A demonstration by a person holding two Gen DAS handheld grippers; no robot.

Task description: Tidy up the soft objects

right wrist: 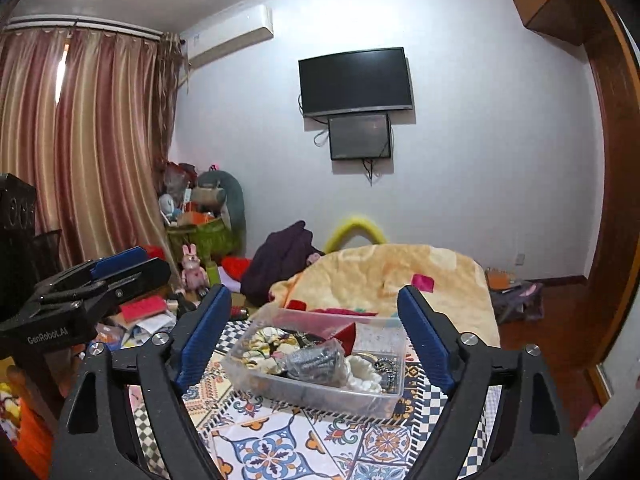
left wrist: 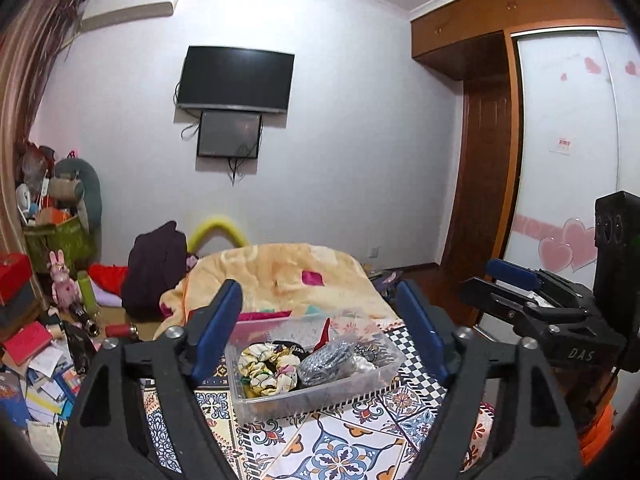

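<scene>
A clear plastic bin stands on a patterned tile-print cloth. It holds several soft scrunchies: a cream floral one, a grey one, a white one and a red piece. My left gripper is open and empty, held above and just in front of the bin. My right gripper is open and empty, also above the bin. Each gripper shows in the other's view, the right one at the right edge and the left one at the left.
A peach blanket lies behind the bin. A dark garment, toys, books and a green basket clutter the floor at left. A TV hangs on the far wall. A wardrobe stands right.
</scene>
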